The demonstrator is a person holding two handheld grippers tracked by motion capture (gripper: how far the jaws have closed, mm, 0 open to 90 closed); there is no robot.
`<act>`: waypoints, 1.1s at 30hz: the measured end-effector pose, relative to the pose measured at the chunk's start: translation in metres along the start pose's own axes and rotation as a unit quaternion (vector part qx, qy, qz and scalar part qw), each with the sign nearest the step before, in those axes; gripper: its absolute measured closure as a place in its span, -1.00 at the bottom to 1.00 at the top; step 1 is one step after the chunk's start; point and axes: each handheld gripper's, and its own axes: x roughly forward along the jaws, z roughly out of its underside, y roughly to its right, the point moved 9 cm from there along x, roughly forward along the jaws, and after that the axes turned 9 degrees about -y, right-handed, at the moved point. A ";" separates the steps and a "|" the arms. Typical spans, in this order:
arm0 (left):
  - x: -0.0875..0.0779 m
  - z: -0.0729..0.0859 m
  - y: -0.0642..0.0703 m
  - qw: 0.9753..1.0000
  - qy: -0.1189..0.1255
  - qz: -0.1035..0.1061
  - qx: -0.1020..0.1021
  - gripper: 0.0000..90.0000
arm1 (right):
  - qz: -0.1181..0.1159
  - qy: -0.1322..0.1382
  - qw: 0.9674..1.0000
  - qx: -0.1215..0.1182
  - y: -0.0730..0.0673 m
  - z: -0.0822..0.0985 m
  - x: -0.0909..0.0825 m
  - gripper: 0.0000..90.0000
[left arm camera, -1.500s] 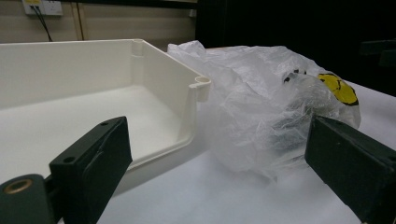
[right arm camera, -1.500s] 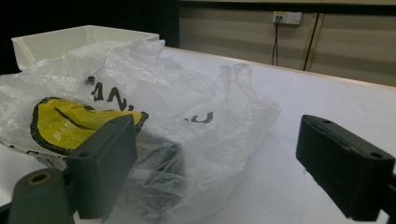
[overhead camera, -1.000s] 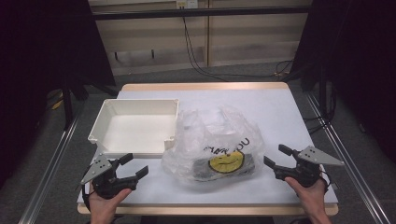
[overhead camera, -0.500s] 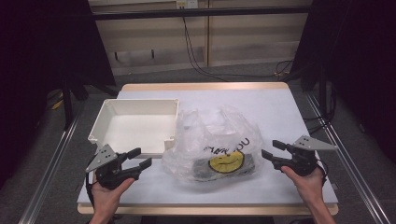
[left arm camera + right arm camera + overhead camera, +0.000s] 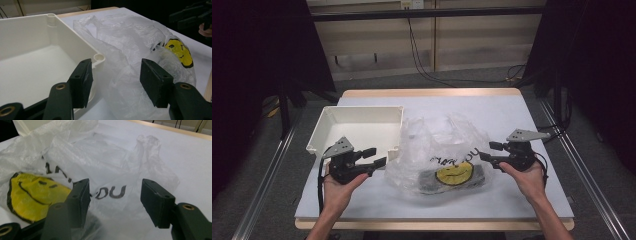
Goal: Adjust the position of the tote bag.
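High view: a clear plastic bag (image 5: 442, 155) lies crumpled near the middle of the white desk (image 5: 512, 107), slightly toward the near edge. It carries a yellow smiley face (image 5: 454, 172) and dark lettering. Something dark and flat sits inside the bag under the print; what it is cannot be told.

A white tray (image 5: 357, 131), open-topped, stands to the left of the bag. The bag's left side lies just against the tray's right wall; whether film and wall touch cannot be settled from above.

The left gripper (image 5: 376, 156) is held just left of the bag, over the tray's near right corner, pointing right toward the bag. Its jaws have just been closing and now stand part spread. In the left gripper view the bag (image 5: 140, 65) and the tray corner (image 5: 98, 58) lie beyond the left gripper (image 5: 115, 82), with nothing pinched between the pads.

The right gripper (image 5: 488, 150) is held at the bag's right edge, pointing left. Its jaws have also just been closing and stand spread. In the right gripper view, the right gripper (image 5: 115, 200) frames the lettered film (image 5: 110, 192), which lies beyond and below; the pads do not press on it.

Each hand grips its gripper from the near side.
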 end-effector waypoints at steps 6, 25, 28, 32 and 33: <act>0.016 -0.019 0.005 1.000 -0.015 0.009 0.011 -0.02 | 0.006 -0.012 1.000 -0.006 0.012 -0.019 0.011 -0.06; 0.087 -0.074 -0.005 0.996 -0.071 0.044 0.017 0.17 | 0.000 -0.052 0.999 -0.002 0.043 -0.051 0.047 0.06; 0.096 -0.081 -0.008 0.996 -0.074 0.044 0.012 0.17 | 0.002 -0.055 0.998 -0.004 0.047 -0.058 0.053 0.05; 0.104 -0.086 -0.011 0.996 -0.085 0.034 0.016 0.17 | 0.005 -0.062 0.998 -0.004 0.052 -0.066 0.061 0.06; 0.106 -0.087 -0.013 0.995 -0.089 0.030 0.018 0.17 | 0.003 -0.063 0.998 -0.004 0.053 -0.067 0.063 0.06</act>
